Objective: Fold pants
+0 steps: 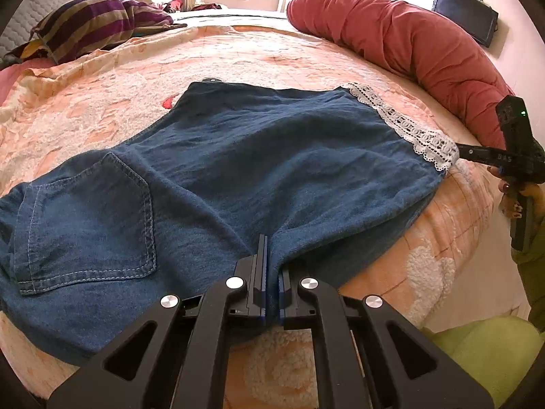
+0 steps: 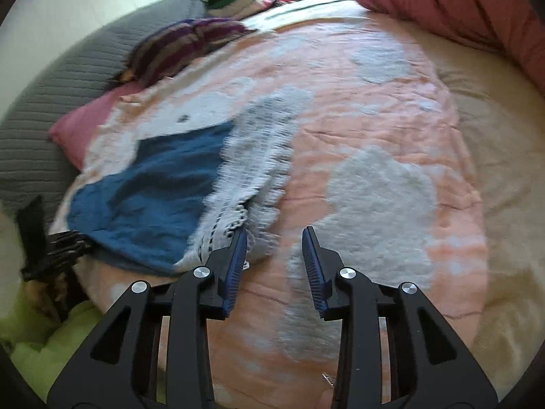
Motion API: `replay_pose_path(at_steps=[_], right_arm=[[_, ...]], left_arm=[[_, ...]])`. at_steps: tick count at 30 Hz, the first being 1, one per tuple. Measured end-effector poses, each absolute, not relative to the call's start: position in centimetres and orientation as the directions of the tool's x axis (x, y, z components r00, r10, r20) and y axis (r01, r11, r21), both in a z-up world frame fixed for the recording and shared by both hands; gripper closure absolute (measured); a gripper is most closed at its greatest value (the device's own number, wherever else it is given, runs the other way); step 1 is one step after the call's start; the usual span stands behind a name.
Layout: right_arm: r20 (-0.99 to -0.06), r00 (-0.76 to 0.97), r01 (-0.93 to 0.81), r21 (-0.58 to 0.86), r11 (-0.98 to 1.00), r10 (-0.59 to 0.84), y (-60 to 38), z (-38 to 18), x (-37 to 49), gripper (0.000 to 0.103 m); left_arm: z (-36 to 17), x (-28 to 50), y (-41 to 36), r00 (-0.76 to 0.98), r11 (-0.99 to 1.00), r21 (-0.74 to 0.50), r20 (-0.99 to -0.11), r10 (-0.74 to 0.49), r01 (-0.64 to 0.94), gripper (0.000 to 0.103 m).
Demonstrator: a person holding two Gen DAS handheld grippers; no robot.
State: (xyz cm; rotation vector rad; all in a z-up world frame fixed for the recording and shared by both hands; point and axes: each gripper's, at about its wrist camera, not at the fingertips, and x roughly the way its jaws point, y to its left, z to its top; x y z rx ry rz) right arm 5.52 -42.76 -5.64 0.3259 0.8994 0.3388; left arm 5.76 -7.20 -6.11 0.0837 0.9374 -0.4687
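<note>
On the bed, over a peach-and-white fleece blanket (image 1: 119, 78), lie the blue denim pants (image 1: 238, 156), spread flat with a stitched back pocket (image 1: 88, 218) showing at the left of the left wrist view and a white lace trim (image 1: 408, 126) along the edge at the right. At the pants' near edge the left gripper (image 1: 270, 266) has its jaws pressed together, pinching a fold of the denim between its blue pads. The right gripper (image 2: 274, 235) stands with its jaws spread and nothing between them but bare blanket; its left fingertip sits just beside the lace trim, though blur hides whether it touches. From the left wrist view that same gripper, held in a hand (image 1: 521, 197), reaches the lace corner of the pants. A long red bolster (image 1: 408, 41) curves along the far right of the bed, and a striped purple cloth (image 1: 102, 20) lies at the far left, well apart from the pants
</note>
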Motion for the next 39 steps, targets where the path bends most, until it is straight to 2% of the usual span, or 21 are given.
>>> replay_pose_path(at_steps=[2,7,8,9,10,16,20,21,23,24,26,29,31,32,39], right_arm=[[-0.692,0.56,-0.191,0.428,0.883,0.456,-42.4,-5.8,5.9,0.07],[-0.739,0.517,-0.235,0.364,0.901,0.433,-40.2,-7.1,7.1,0.068],[-0.748,0.509,-0.246,0.347,0.905,0.426,-39.6,-7.2,7.2,0.071],[-0.753,0.498,-0.258,0.345,0.902,0.43,-39.4,-7.1,7.2,0.083],[-0.756,0.485,-0.266,0.351,0.898,0.439,-39.3,-6.9,7.1,0.086],[-0.803,0.457,-0.241,0.303,0.922,0.383,-40.5,-3.1,6.6,0.087],[-0.863,0.467,-0.14,0.147,0.979,0.196,-41.9,-2.8,6.8,0.089],[-0.856,0.478,-0.119,0.156,0.981,0.194,-42.4,-2.8,6.7,0.089],[-0.818,0.498,-0.178,0.227,0.957,0.287,-42.2,-2.3,5.9,0.088],[-0.805,0.5,-0.208,0.245,0.947,0.318,-41.7,-2.1,5.7,0.084],[-0.791,0.498,-0.237,0.27,0.933,0.355,-41.0,-2.0,5.5,0.063],[-0.81,0.478,-0.237,0.254,0.938,0.341,-40.0,-2.7,6.4,0.061],[-0.842,0.428,-0.263,0.23,0.937,0.327,-39.0,-3.9,6.6,0.094],[-0.85,0.424,-0.269,0.211,0.94,0.312,-38.7,-4.0,6.5,0.097],[-0.869,0.403,-0.256,0.196,0.947,0.289,-39.5,-5.3,6.3,0.097]], left_arm=[[-6.1,5.8,-7.2,0.499,0.897,-0.131,-0.793,-0.351,0.422,0.099],[-6.2,5.8,-7.2,0.498,0.898,-0.131,-0.794,-0.349,0.42,0.099],[-6.2,5.8,-7.2,0.498,0.898,-0.131,-0.794,-0.348,0.419,0.099],[-6.3,5.8,-7.2,0.499,0.899,-0.13,-0.794,-0.348,0.419,0.099],[-6.3,5.8,-7.2,0.5,0.899,-0.129,-0.794,-0.346,0.419,0.099],[-6.3,5.9,-7.2,0.498,0.899,-0.135,-0.794,-0.349,0.416,0.099],[-6.3,5.9,-7.1,0.496,0.899,-0.143,-0.793,-0.354,0.414,0.099],[-6.3,5.9,-7.1,0.496,0.899,-0.145,-0.792,-0.356,0.413,0.099],[-6.3,6.0,-7.1,0.496,0.899,-0.144,-0.793,-0.355,0.414,0.099],[-6.3,6.0,-7.1,0.496,0.899,-0.143,-0.793,-0.354,0.414,0.099],[-6.3,6.0,-7.1,0.496,0.899,-0.142,-0.793,-0.354,0.414,0.099],[-6.1,5.8,-7.1,0.507,0.9,-0.127,-0.789,-0.347,0.418,0.099],[-5.9,5.6,-7.2,0.514,0.898,-0.119,-0.784,-0.347,0.424,0.099],[-5.9,5.5,-7.2,0.516,0.897,-0.117,-0.783,-0.347,0.426,0.099],[-6.2,5.8,-7.6,0.504,0.891,-0.124,-0.787,-0.357,0.437,0.097]])
